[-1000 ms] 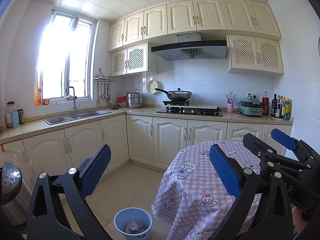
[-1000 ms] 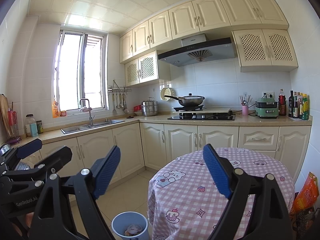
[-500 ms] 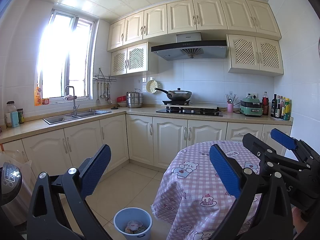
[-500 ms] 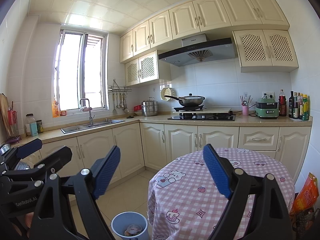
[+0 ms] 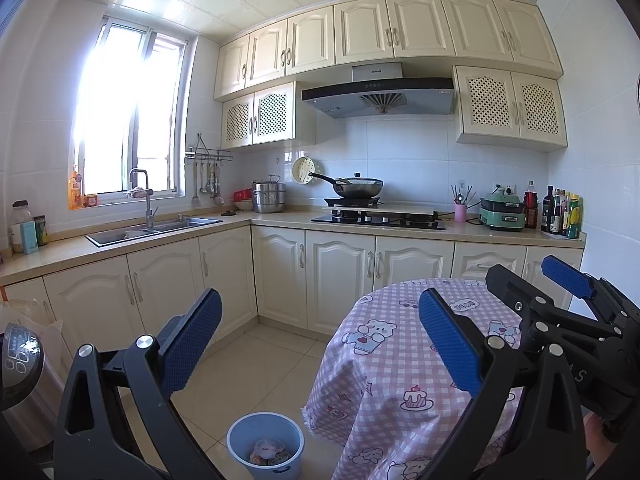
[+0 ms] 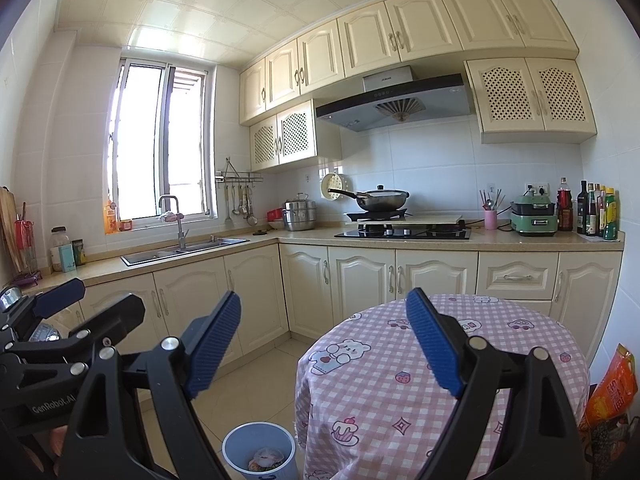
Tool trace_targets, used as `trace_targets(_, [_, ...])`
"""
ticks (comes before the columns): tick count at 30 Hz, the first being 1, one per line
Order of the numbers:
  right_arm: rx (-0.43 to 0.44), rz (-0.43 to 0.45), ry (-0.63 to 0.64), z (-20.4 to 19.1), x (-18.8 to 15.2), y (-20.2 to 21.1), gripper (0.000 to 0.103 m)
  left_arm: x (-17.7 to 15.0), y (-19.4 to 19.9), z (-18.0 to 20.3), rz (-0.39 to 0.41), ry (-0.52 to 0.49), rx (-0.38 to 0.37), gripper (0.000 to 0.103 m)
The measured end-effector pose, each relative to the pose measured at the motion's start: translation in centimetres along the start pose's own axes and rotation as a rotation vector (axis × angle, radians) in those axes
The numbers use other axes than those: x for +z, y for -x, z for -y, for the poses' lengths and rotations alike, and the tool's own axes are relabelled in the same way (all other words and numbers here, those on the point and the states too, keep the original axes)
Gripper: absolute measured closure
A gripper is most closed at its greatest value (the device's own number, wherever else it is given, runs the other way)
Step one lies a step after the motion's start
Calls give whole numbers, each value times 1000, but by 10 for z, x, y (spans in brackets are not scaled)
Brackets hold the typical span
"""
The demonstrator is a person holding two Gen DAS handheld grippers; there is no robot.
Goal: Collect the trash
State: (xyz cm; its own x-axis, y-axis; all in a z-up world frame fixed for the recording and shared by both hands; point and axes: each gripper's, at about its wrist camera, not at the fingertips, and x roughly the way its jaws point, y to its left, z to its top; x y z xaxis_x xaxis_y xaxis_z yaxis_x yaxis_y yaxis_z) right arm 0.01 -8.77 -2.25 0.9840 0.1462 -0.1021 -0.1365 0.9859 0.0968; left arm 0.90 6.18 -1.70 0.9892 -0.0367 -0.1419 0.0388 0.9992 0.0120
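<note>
While nothing has shifted over the last second, both pairs of jaws stand wide and empty.
Left gripper [image 5: 320, 344] and right gripper [image 6: 323, 342] hover level above the blue bin [image 5: 265, 444]; collecting seems paused or finished.

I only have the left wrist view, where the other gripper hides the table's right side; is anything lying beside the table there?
Observer: Yes, the right wrist view shows an orange bag low beside the table, on its right. I cannot tell whether it is trash.
Operator: Thank you. Is there anything on the tabletop on that side?
Observer: No, the part of the cloth that shows there has nothing on it.
Operator: What is at the far left end of the counter?
Observer: A wooden cutting board leans against the wall there.
</note>
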Motion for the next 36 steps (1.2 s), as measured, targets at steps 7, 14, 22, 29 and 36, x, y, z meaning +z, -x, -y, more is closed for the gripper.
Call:
trace_targets(7, [-1, -3, 1, 0, 0, 0, 20, -2, -1, 0, -5, -1, 0, 8])
trace_targets(14, [0, -5, 1, 1, -4, -2, 20, -2, -1, -3, -10, -4, 0, 8])
trace_targets(22, [-1, -7, 2, 1, -4, -2, 20, -2, -3, -1, -16, -5, 3, 8])
trace_targets(29, [1, -10, 1, 1, -5, -4, 20, -4, -4, -1, -20, -3, 4, 8])
trace_targets(36, [4, -20, 1, 2, -9, -10, 19, -6, -8, -1, -32, -1, 6, 8])
